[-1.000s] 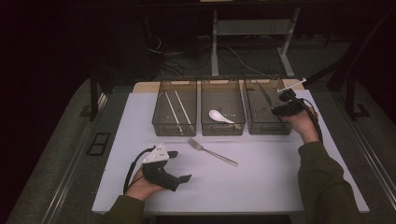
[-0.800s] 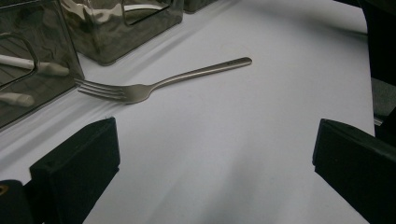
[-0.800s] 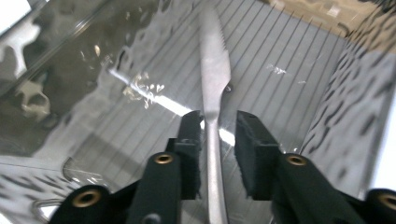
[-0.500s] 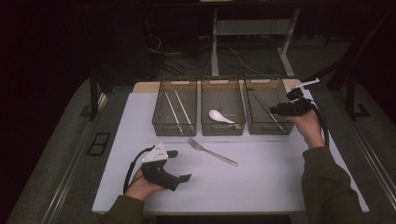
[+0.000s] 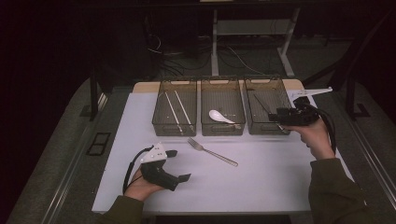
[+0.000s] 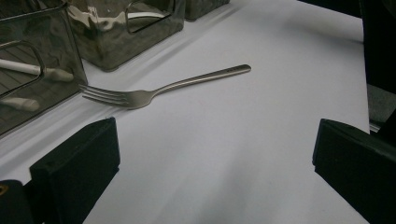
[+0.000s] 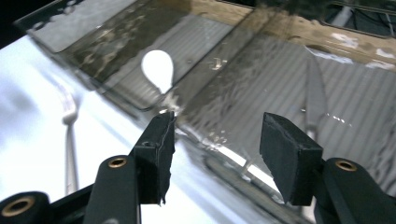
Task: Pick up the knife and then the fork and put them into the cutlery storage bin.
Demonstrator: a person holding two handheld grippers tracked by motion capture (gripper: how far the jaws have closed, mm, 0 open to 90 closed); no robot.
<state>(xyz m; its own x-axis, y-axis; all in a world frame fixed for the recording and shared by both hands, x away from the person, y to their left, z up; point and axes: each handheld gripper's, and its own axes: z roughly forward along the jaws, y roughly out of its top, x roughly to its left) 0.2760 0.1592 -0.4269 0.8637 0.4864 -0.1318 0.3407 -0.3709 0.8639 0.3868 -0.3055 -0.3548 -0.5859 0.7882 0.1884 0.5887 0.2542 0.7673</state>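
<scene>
Now the right tool (image 5: pixel 281 116) hovers at the near right corner of the right bin (image 5: pixel 268 105), held in the person's right hand (image 5: pixel 314 135). Its jaws have just been opening and stand apart with nothing between them. A knife (image 7: pixel 315 95) lies inside that bin, free of the tool. A white spoon (image 5: pixel 219 116) lies in the middle bin (image 5: pixel 222 106), and chopsticks (image 5: pixel 178 110) in the left bin (image 5: pixel 174 106). On the white desk (image 5: pixel 266 177), a fork (image 5: pixel 212 151) lies just before the bins. The left tool (image 5: pixel 180 164) rests low on the desk, jaws wide and empty, near the fork.
</scene>
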